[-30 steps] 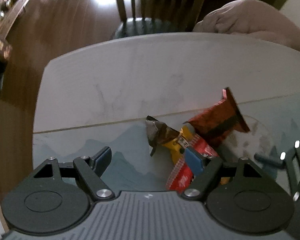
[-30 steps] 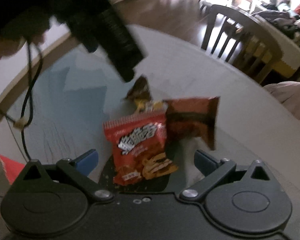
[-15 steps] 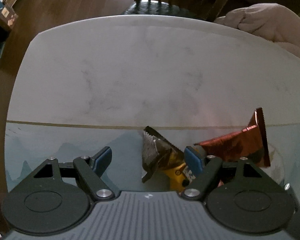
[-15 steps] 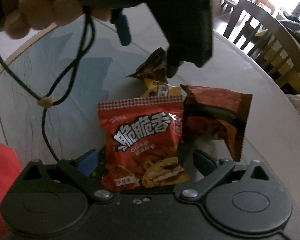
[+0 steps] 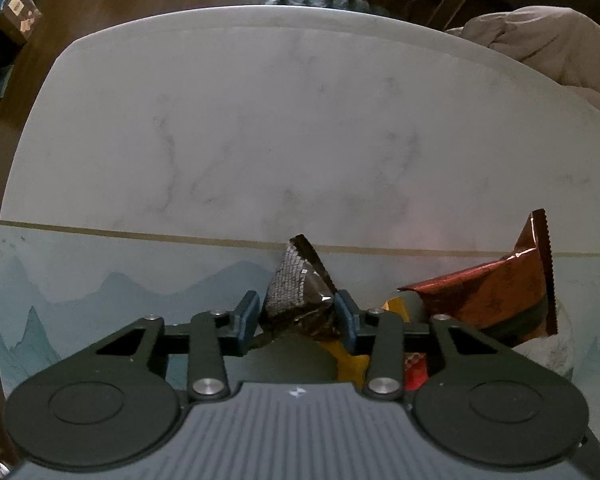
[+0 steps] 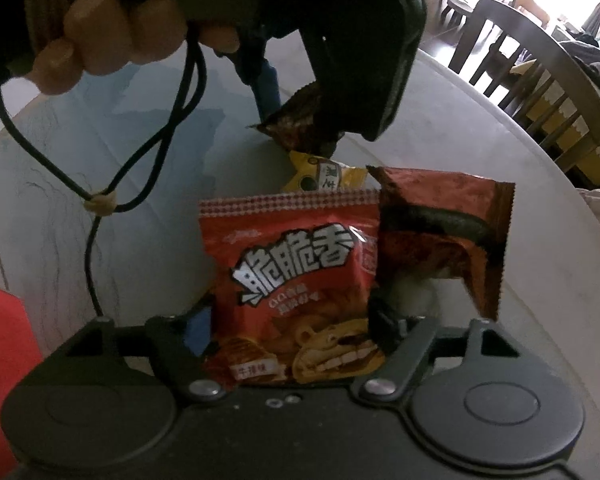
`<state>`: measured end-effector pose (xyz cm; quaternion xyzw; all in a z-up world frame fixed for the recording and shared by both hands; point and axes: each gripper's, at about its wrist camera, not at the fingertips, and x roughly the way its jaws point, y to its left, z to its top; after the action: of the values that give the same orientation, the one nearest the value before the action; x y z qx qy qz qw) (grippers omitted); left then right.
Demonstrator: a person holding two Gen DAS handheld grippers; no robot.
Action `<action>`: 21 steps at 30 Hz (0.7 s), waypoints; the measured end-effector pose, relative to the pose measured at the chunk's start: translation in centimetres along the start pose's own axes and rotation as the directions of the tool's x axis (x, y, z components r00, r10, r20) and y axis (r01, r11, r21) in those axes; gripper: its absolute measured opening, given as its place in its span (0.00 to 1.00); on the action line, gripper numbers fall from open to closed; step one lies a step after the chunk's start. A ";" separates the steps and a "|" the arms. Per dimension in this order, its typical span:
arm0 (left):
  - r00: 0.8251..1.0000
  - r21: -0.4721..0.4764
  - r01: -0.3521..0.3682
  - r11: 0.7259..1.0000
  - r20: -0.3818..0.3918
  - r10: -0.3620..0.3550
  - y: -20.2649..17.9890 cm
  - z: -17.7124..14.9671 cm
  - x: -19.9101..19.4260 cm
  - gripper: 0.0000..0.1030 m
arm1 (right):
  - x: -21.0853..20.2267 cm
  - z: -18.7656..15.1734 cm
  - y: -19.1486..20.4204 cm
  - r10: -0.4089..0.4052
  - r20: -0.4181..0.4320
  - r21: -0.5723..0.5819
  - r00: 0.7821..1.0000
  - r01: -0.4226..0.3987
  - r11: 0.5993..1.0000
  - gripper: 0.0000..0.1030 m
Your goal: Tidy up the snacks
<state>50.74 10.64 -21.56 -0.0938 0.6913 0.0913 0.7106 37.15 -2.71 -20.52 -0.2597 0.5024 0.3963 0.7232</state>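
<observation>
My left gripper (image 5: 297, 322) is shut on the dark brown end of a brown-and-yellow snack packet (image 5: 300, 292), which also shows in the right wrist view (image 6: 300, 124) under the left gripper's black body. My right gripper (image 6: 290, 322) is shut on a red snack bag with white lettering (image 6: 296, 284). A copper-brown foil packet (image 6: 440, 232) leans against the red bag's right side; it also shows in the left wrist view (image 5: 496, 292).
The snacks lie on a round table, white marble (image 5: 300, 128) beyond a blue mountain-print mat (image 5: 100, 272). Wooden chairs (image 6: 540, 68) stand at the far edge. A pinkish cloth heap (image 5: 548, 52) lies at the right. A black cord (image 6: 140, 160) hangs from the hand. A red object (image 6: 0, 344) sits at the left.
Both grippers have closed: the left on the brown-and-yellow packet's end, the right on the red bag. The left gripper moved in over the packets.
</observation>
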 end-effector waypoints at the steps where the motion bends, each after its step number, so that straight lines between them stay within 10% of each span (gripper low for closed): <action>1: 1.000 -0.002 0.004 1.000 0.003 -0.004 0.1 -0.1 0.0 0.37 | 0.1 0.0 -0.2 -0.002 0.001 0.002 1.000 0.002 1.000 0.70; 21: 0.991 -0.032 0.065 0.997 0.122 -0.061 3.2 -3.8 -6.4 0.34 | -6.0 -1.1 -1.2 -0.006 0.084 0.091 0.996 -0.002 0.996 0.65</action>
<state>46.10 12.76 -15.25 -0.1225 0.6421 0.0867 0.7518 36.50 -6.06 -15.35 -0.2101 0.4886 0.3829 0.7553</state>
